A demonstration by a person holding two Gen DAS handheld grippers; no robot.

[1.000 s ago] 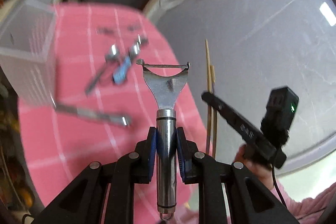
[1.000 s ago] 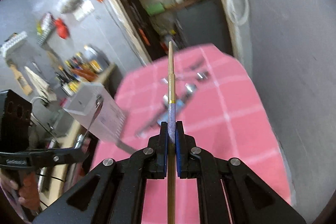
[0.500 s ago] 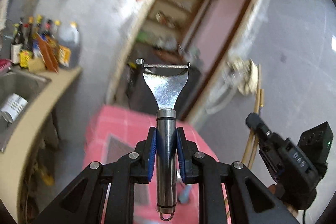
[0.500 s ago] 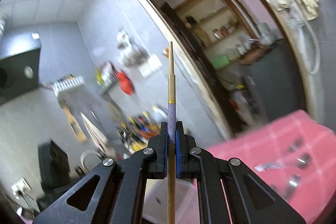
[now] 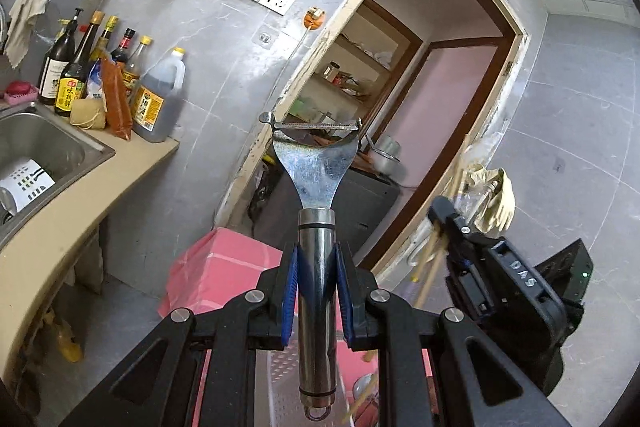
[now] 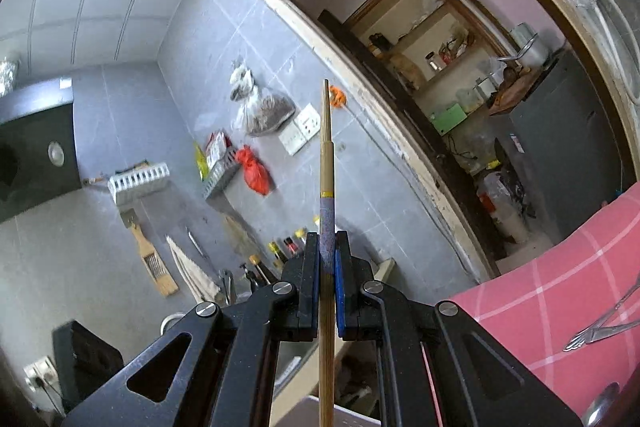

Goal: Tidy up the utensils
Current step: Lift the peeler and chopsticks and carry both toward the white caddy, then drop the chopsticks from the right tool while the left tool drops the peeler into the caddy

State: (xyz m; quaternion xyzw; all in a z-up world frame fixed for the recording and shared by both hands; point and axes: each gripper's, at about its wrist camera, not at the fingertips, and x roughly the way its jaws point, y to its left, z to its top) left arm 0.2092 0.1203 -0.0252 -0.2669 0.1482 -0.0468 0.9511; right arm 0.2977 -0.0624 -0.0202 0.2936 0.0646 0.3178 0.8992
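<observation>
My left tool (image 5: 316, 287) was clenched on the peeler (image 5: 314, 183), blue pads (image 5: 290, 291) squeezing the steel handle from both sides, the blade end sticking straight out ahead of me and the little hanging loop at the near end. And over on the other side, my right tool (image 6: 328, 267) was clamped tight on the chopsticks (image 6: 326, 187), gripping them on the speckled purple section, tips pointing up and away toward the grey tiled wall. From the left camera I could see that right tool (image 5: 500, 279) off to the right, with the chopsticks (image 5: 436, 255) slanting through it. Both utensils were up in the air, held clear of the pink checked counter (image 6: 560, 287). Below the left tool the counter (image 5: 224, 267) showed as a pink corner, and a white slotted basket (image 5: 280, 379) sat right underneath the peeler handle, only partly in view. On the pink cloth at the right edge of the right camera lay more metal utensils (image 6: 600, 327), looking like tongs or a fork, too squeezed by the lens for me to call. Out to the left ran a beige worktop with a steel sink (image 5: 44, 155) and a row of bottles (image 5: 92, 67) behind it. Ahead stood an open doorway (image 5: 420, 115) onto a room with shelves
</observation>
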